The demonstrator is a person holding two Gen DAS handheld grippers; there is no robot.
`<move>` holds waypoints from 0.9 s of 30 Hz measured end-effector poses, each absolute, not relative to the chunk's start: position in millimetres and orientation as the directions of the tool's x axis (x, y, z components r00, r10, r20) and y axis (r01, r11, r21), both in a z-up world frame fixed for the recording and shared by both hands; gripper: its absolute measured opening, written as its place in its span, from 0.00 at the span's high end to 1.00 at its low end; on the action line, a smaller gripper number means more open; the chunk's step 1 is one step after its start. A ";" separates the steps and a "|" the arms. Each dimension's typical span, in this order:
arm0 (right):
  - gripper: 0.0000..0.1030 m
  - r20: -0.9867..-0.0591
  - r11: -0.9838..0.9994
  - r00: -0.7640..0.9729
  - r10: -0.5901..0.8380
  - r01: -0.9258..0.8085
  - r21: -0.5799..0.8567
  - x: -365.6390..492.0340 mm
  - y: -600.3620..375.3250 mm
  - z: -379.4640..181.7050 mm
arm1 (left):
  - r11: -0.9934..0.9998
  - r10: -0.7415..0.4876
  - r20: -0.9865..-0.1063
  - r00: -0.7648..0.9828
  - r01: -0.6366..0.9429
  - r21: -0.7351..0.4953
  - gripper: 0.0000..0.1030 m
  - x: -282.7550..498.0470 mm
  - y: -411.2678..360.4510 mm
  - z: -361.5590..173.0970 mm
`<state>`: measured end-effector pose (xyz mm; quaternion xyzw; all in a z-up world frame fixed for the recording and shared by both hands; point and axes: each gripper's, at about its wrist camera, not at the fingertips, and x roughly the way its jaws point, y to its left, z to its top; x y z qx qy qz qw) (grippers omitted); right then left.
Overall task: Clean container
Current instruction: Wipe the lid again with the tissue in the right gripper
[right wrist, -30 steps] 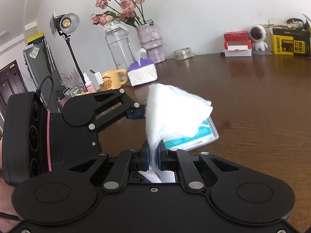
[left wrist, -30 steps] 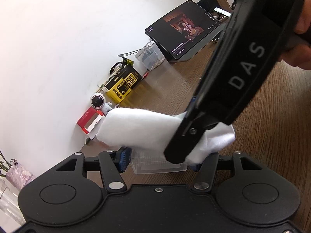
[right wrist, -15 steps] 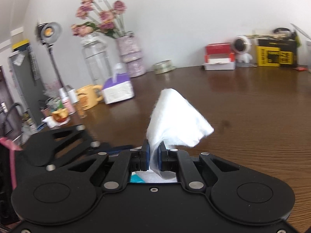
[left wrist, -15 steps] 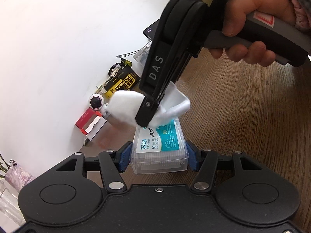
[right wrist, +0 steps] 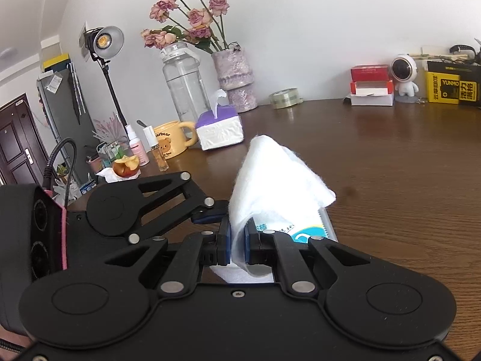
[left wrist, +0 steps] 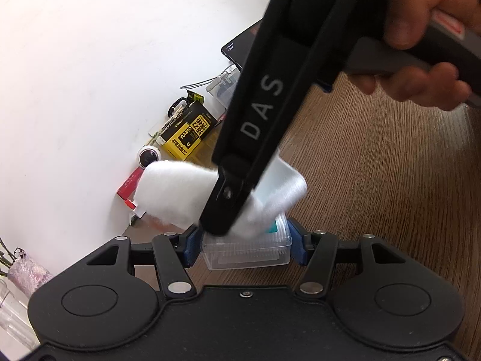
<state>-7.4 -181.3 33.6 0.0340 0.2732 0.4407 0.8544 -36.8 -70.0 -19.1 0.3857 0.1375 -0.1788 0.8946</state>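
The clear plastic container [left wrist: 246,248] is clamped between the blue pads of the left gripper [left wrist: 245,246], above the wooden table [left wrist: 390,180]. A white cloth [right wrist: 270,180] is pinched in the right gripper [right wrist: 237,240], angled steeply downward by a hand [left wrist: 421,30] and pressed onto the container's lid.

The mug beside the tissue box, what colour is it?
Yellow, with a small bear printed on it; the mug shows only in the right wrist view.
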 end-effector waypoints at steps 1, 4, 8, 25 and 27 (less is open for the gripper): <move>0.93 -0.439 0.624 0.477 0.761 -0.723 0.296 -4.8 -183.9 33.1 | 0.638 -0.214 -0.383 0.898 0.426 0.641 0.45 -37.1 -70.3 -19.2; 0.92 -0.449 0.671 0.520 0.726 -0.678 0.300 4.8 -193.8 29.6 | 0.638 -0.214 -0.384 0.898 0.426 0.641 0.45 -37.1 -71.3 -19.5; 0.92 -0.464 0.704 0.543 0.699 -0.637 0.314 15.4 -200.8 24.9 | 0.638 -0.214 -0.384 0.898 0.426 0.641 0.45 -35.8 -71.6 -22.1; 0.92 -0.450 0.695 0.544 0.708 -0.650 0.308 32.4 -189.4 31.2 | 0.641 -0.212 -0.388 0.897 0.427 0.637 0.45 -58.2 -57.2 -16.2; 0.92 -0.447 0.694 0.544 0.710 -0.647 0.316 31.1 -191.5 29.3 | 0.641 -0.212 -0.388 0.897 0.427 0.637 0.45 -59.0 -58.2 -15.7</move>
